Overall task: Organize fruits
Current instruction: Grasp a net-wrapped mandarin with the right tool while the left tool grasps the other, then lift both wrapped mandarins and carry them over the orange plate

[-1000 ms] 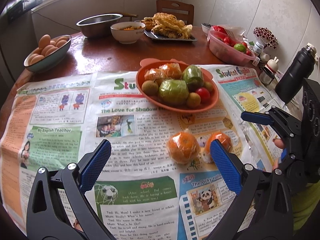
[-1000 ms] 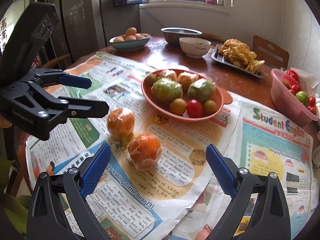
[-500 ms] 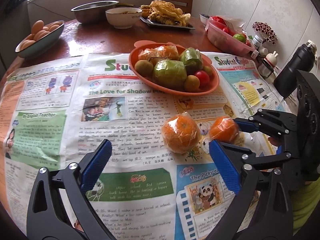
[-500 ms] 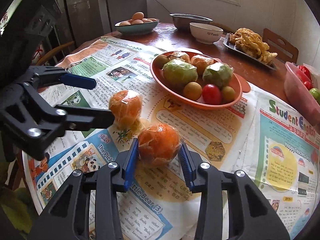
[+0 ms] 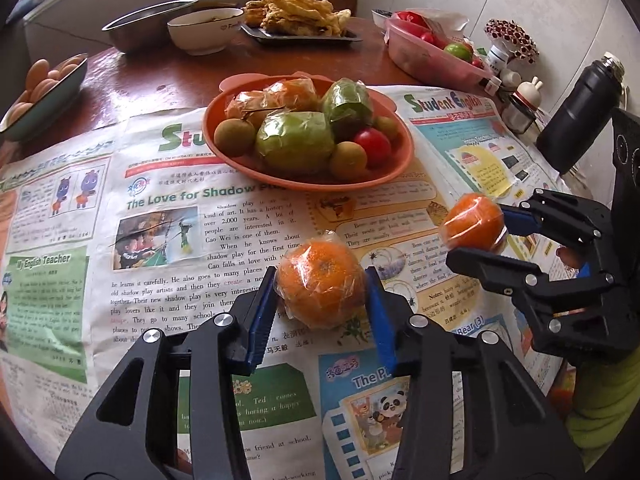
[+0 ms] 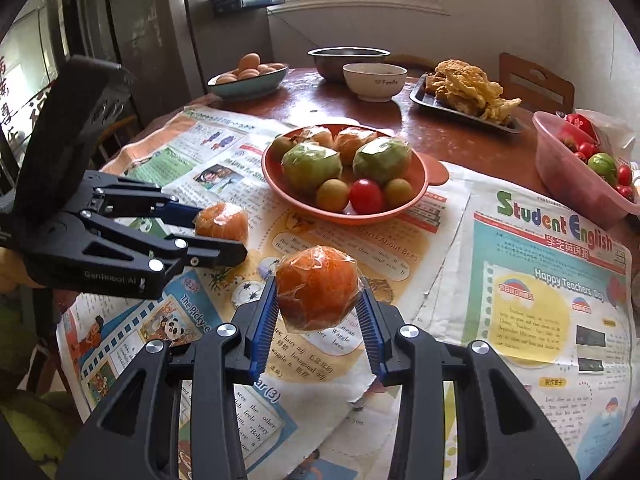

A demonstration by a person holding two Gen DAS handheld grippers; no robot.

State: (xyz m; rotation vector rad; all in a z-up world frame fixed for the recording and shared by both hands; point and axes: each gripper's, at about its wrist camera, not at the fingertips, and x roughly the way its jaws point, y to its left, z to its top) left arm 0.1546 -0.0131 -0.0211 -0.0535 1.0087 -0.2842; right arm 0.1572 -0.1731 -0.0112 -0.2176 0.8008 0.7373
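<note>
My left gripper (image 5: pixel 320 300) is shut on a plastic-wrapped orange (image 5: pixel 320 290) just above the newspaper. It also shows in the right wrist view (image 6: pixel 218 236), with its orange (image 6: pixel 224 222). My right gripper (image 6: pixel 318 304) is shut on a second wrapped orange (image 6: pixel 316 286) and holds it lifted above the paper; it shows at the right of the left wrist view (image 5: pixel 486 236), with its orange (image 5: pixel 472 222). The orange fruit plate (image 5: pixel 224 148) holds wrapped oranges, two wrapped green fruits, small brown fruits and a red tomato (image 5: pixel 372 146), and also shows in the right wrist view (image 6: pixel 416 196).
Newspaper (image 5: pixel 160 240) covers the near table. Behind stand an egg bowl (image 5: pixel 44 92), a steel bowl (image 5: pixel 148 28), a white bowl (image 5: pixel 204 30), a tray of fried food (image 5: pixel 300 20) and a pink tub of tomatoes (image 5: pixel 432 56). A black bottle (image 5: pixel 580 116) stands at right.
My left gripper has closed on the nearer orange. My right gripper, shut on the other orange half a second ago, has lifted it off the newspaper.
</note>
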